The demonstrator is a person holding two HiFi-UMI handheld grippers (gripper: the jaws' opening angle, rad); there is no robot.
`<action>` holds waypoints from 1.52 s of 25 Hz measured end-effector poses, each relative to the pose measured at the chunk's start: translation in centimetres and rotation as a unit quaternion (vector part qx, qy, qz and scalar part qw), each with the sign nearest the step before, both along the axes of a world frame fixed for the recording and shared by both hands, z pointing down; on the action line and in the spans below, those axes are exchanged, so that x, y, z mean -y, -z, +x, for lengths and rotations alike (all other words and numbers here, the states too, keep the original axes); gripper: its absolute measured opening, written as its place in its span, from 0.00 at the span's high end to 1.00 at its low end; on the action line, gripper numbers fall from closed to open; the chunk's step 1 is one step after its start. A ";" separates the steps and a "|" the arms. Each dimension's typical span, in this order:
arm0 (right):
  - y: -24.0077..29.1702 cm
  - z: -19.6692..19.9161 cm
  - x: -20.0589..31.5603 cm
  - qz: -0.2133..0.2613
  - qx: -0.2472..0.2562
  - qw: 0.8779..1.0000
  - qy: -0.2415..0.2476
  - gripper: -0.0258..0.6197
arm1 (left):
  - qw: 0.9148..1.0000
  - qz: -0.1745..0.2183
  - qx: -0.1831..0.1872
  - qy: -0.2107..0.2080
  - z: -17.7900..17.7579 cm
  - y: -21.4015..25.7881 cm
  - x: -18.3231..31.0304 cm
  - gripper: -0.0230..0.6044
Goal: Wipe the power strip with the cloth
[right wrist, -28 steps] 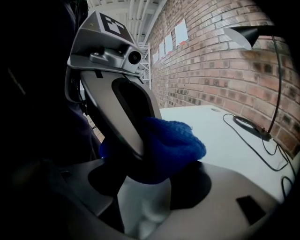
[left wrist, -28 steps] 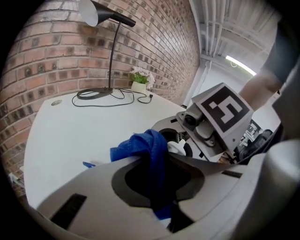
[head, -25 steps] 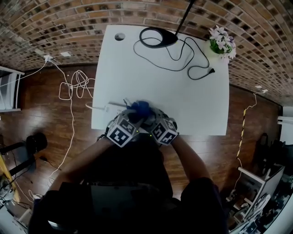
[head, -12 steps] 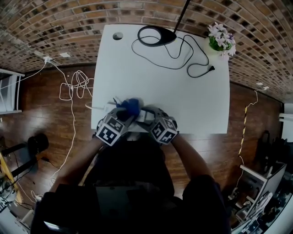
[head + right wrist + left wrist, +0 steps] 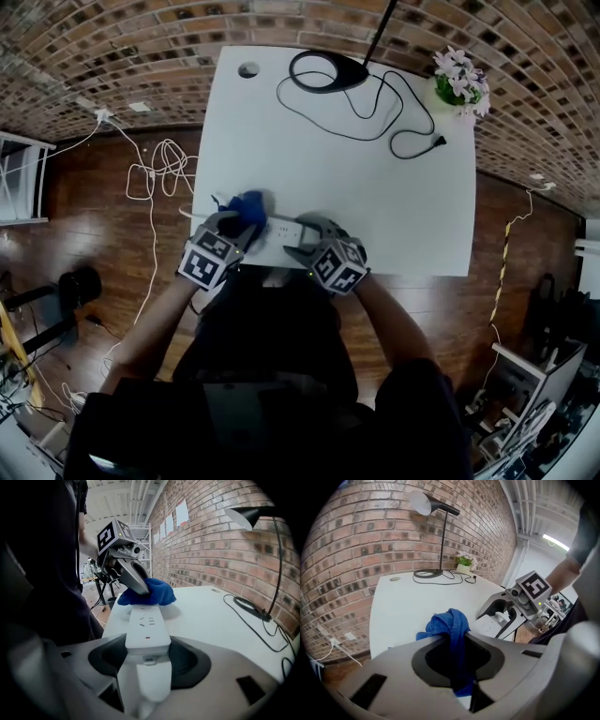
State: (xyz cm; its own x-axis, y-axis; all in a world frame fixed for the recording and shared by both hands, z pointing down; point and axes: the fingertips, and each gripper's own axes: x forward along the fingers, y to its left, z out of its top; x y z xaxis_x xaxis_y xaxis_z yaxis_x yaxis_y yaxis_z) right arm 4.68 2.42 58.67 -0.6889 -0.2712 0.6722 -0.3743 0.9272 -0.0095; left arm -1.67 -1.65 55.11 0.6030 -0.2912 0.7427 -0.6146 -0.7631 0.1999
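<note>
White desk point(image 5: 375, 187) against a brick wall point(image 5: 112, 56), wooden floor point(image 5: 84, 253) around it. At the far edge, a lamp base point(image 5: 328, 71) with its loose cable point(image 5: 394, 122) and a small flowering plant point(image 5: 459, 82), all well apart from the work. Near the front edge, the white power strip point(image 5: 284, 228), lying flat between the two grippers. On the right gripper point(image 5: 146, 651): jaws fairly wide and closed on the strip's near end, holding it steady. On the left gripper point(image 5: 457, 638): jaws almost fully together, pinching a bunched blue cloth point(image 5: 447, 623), with the wad down at the strip's far end, past the sockets. Seemingly mid-wipe along the top face. Risks from here: only a thin bite on the cloth, so possibly dragged out of the jaws under hard pressure. With too much sideways push, likely a swivel of the strip out of the right jaws, or a slide toward the desk's left edge. Also a chance of hard jaw tips scraping the plastic wherever the cloth bunches aside. Better kept light and along the strip's length.
</note>
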 end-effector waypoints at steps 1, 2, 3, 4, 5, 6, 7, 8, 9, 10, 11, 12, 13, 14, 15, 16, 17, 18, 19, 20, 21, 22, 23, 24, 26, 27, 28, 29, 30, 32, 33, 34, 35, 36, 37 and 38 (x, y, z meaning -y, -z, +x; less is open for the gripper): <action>0.0 0.0 0.0 0.000 0.001 1.000 0.000 0.53 | 1.000 0.001 0.000 0.006 -0.4 0.0 0.1 0.86; 0.0 0.0 0.0 0.000 0.001 1.000 -0.001 0.53 | 1.000 0.000 -0.002 0.016 -0.9 -0.1 0.3 0.86; -0.1 0.0 0.0 0.000 0.001 1.000 -0.002 0.53 | 1.000 -0.002 -0.004 0.028 -1.6 -0.1 0.5 0.86; -0.1 0.0 0.0 0.000 0.001 1.000 -0.003 0.53 | 0.999 -0.003 -0.005 0.043 -2.4 -0.1 0.8 0.86; -0.1 0.0 0.0 0.001 0.001 1.000 -0.003 0.53 | 0.998 -0.004 -0.004 0.056 -3.3 -0.1 1.1 0.86; 0.0 0.0 0.0 0.001 0.001 1.000 -0.003 0.53 | 0.998 -0.003 -0.002 0.067 -4.1 0.0 1.3 0.86; 0.0 -0.1 0.0 0.001 0.001 1.000 -0.002 0.53 | 0.997 -0.002 0.000 0.075 -4.8 0.0 1.4 0.86; 0.0 -0.1 0.0 0.001 0.001 1.000 -0.002 0.53 | 0.997 -0.002 0.001 0.082 -5.3 0.0 1.4 0.86; -0.1 -0.1 0.0 0.001 0.001 1.000 -0.002 0.53 | 0.996 0.000 0.002 0.088 -5.6 0.0 1.5 0.86; -0.1 -0.1 0.0 0.001 0.001 1.000 -0.002 0.53 | 0.996 0.002 0.003 0.092 -5.8 0.0 1.5 0.86; -0.1 -0.1 0.0 0.001 0.001 1.000 -0.003 0.53 | 0.995 0.006 0.005 0.095 -6.0 0.0 1.6 0.86; -0.1 -0.1 0.0 0.000 0.000 1.000 -0.003 0.53 | 0.995 0.011 0.007 0.097 -6.0 0.0 1.6 0.86; -0.1 -0.2 0.0 0.000 0.000 1.000 -0.004 0.53 | 0.995 0.015 0.009 0.099 -6.1 0.0 1.6 0.86; -0.1 -0.2 0.0 0.000 0.000 1.000 -0.005 0.53 | 0.994 0.017 0.010 0.103 -6.2 0.0 1.6 0.86; -0.1 -0.3 0.0 -0.001 0.000 1.000 -0.005 0.53 | 0.994 0.017 0.010 0.110 -6.5 0.0 1.7 0.86; 0.0 -0.3 0.0 -0.001 0.000 1.000 -0.006 0.53 | 0.993 0.015 0.008 0.120 -6.8 0.0 1.7 0.86; 0.0 -0.4 0.0 -0.001 0.001 1.000 -0.006 0.53 | 0.991 0.013 0.006 0.131 -7.3 -0.1 1.8 0.86; 0.0 -0.4 0.0 -0.001 0.001 1.000 -0.007 0.53 | 0.990 0.009 0.002 0.141 -7.8 -0.3 1.9 0.85; 0.0 -0.3 0.0 -0.002 0.001 1.000 -0.007 0.53 | 0.989 0.004 -0.002 0.149 -8.2 -0.5 2.0 0.85; 0.0 -0.3 0.0 -0.002 0.001 1.000 -0.007 0.53 | 0.988 0.001 -0.005 0.154 -8.4 -0.8 2.0 0.85; 0.0 -0.2 0.0 -0.003 0.000 1.000 -0.007 0.53 | 0.988 0.001 -0.004 0.155 -8.6 -1.0 2.1 0.85; 0.0 -0.2 0.0 -0.003 0.000 1.000 -0.008 0.53 | 0.988 0.005 -0.001 0.155 -8.6 -1.0 2.1 0.85; 0.0 -0.2 0.0 -0.003 0.000 1.000 -0.008 0.53 | 0.988 0.013 0.003 0.155 -8.5 -0.8 2.1 0.85; 0.0 -0.2 0.0 -0.003 0.000 1.000 -0.009 0.53 | 0.988 0.025 0.008 0.155 -8.3 -0.5 2.1 0.85; 0.0 -0.3 -0.1 -0.003 0.000 1.000 -0.009 0.53 | 0.986 0.060 0.029 0.153 -8.4 0.0 2.0 0.85; 0.0 -0.3 -0.1 -0.002 0.001 1.000 -0.008 0.53 | 0.985 0.073 0.039 0.154 -8.5 0.0 2.0 0.85; 0.0 -0.3 0.0 -0.002 0.001 1.000 -0.008 0.53 | 0.983 0.079 0.046 0.158 -8.6 0.0 2.0 0.85; 0.0 -0.3 0.0 -0.002 0.001 1.000 -0.008 0.53 | 0.982 0.079 0.049 0.162 -8.6 0.0 2.0 0.85; -0.1 -0.2 0.0 -0.002 0.000 1.000 -0.008 0.53 | 0.982 0.078 0.050 0.165 -8.5 0.0 2.1 0.85; -0.1 -0.2 0.0 -0.002 0.001 1.000 -0.008 0.53 | 0.982 0.077 0.051 0.167 -8.3 0.0 2.0 0.85; -0.1 -0.1 0.0 -0.002 0.001 1.000 -0.008 0.53 | 0.982 0.075 0.048 0.166 -8.1 -0.1 1.9 0.85; -0.1 -0.1 0.0 -0.002 0.001 1.000 -0.008 0.53 | 0.983 0.068 0.042 0.165 -7.9 -0.1 1.8 0.85; -0.1 -0.1 0.0 -0.002 0.001 1.000 -0.008 0.53 | 0.984 0.058 0.035 0.165 -7.7 -0.2 1.7 0.85; -0.1 -0.2 0.0 -0.002 0.001 1.000 -0.007 0.52 | 0.985 0.049 0.029 0.165 -7.7 -0.2 1.7 0.85; 0.0 -0.2 0.0 -0.002 0.001 1.000 -0.007 0.52 | 0.985 0.042 0.028 0.166 -7.6 -0.1 1.7 0.85; 0.0 -0.2 0.0 -0.002 0.001 1.000 -0.007 0.53 | 0.985 0.039 0.030 0.166 -7.6 -0.1 1.7 0.85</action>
